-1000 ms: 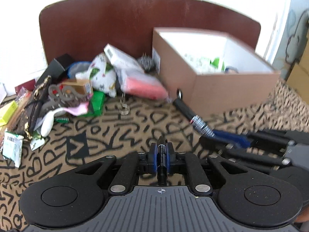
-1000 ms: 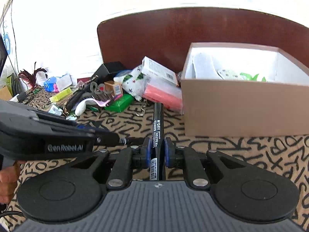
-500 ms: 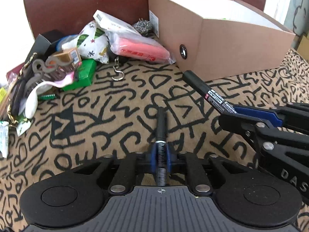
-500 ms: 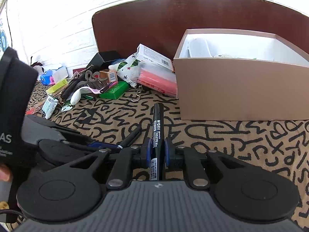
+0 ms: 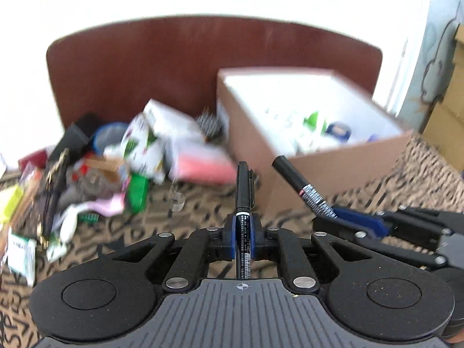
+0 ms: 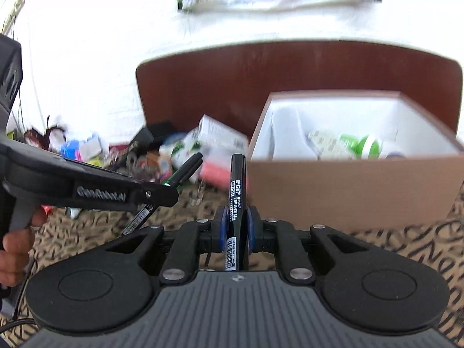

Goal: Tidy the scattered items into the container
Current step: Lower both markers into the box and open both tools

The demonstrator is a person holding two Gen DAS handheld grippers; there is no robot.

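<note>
Two black markers (image 5: 243, 191) (image 6: 237, 191) held aloft; brown box (image 6: 348, 191) open, partly filled.

Patterned cloth (image 5: 203, 220) bears the cardboard box (image 5: 333, 171) and a clutter pile (image 5: 116, 168).

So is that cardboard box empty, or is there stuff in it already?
Not empty. The open-topped cardboard box already holds a few things, among them a green-and-white item and a blue-lidded one; blur hides what they are.
</note>
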